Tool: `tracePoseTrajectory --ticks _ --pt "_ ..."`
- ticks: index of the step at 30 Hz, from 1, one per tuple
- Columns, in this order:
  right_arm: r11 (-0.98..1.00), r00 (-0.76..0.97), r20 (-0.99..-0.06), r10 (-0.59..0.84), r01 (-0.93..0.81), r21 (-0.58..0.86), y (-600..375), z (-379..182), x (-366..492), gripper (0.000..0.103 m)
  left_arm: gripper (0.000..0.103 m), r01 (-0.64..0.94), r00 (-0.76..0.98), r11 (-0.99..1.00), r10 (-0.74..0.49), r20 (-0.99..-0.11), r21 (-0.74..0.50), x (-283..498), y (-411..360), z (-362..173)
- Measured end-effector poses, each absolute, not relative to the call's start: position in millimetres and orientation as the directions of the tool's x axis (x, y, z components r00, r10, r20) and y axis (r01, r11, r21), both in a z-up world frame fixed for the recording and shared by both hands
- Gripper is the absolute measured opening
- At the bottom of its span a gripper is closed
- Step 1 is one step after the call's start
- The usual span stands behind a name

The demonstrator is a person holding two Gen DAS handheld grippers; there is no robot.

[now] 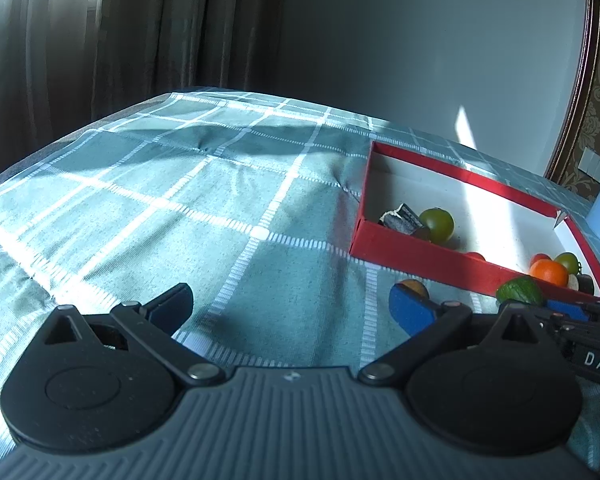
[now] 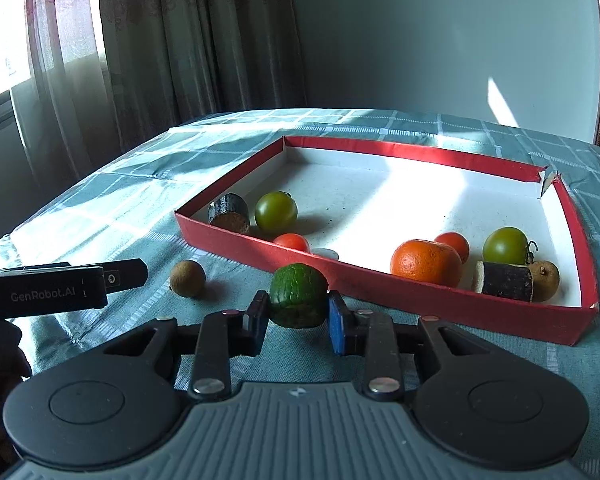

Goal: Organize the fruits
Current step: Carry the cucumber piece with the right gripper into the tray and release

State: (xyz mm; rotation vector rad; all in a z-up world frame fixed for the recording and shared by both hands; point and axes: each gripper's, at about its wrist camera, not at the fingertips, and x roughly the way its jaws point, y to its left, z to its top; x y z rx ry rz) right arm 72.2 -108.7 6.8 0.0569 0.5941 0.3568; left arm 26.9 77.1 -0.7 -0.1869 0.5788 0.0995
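My right gripper [image 2: 298, 314] is shut on a rough green fruit piece [image 2: 298, 295], held just in front of the red box's near wall [image 2: 380, 296]; it also shows in the left wrist view [image 1: 519, 291]. The box holds two green tomatoes [image 2: 276, 212] [image 2: 506, 246], two red tomatoes [image 2: 292, 242] [image 2: 454, 245], an orange [image 2: 426, 262], two dark cane pieces [image 2: 229, 213] [image 2: 504, 281] and a brown longan [image 2: 545, 275]. Another brown longan [image 2: 187, 278] lies on the cloth outside the box. My left gripper [image 1: 290, 306] is open and empty, left of the box [image 1: 416, 254].
A teal checked cloth [image 1: 204, 208] covers the table. Curtains [image 2: 188, 44] hang behind the table's far left edge. A plain wall stands behind. The left gripper's body [image 2: 60, 286] reaches in at the left of the right wrist view.
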Motion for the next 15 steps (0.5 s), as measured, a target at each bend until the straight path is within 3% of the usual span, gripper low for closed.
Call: tracePoseTrajectory --ticks 7,15 --pt "0.947 0.837 -0.445 0.320 -0.274 0.167 -126.6 43.8 81.5 0.030 0.103 -0.149 0.830 0.979 0.047 -0.556 -0.139 27.2 76.3 -1.0" --pt "0.960 0.822 -0.497 0.280 -0.231 0.159 -129.1 22.4 115.4 0.030 0.103 -0.149 0.827 0.979 0.047 -0.560 -0.139 28.0 76.5 -1.8"
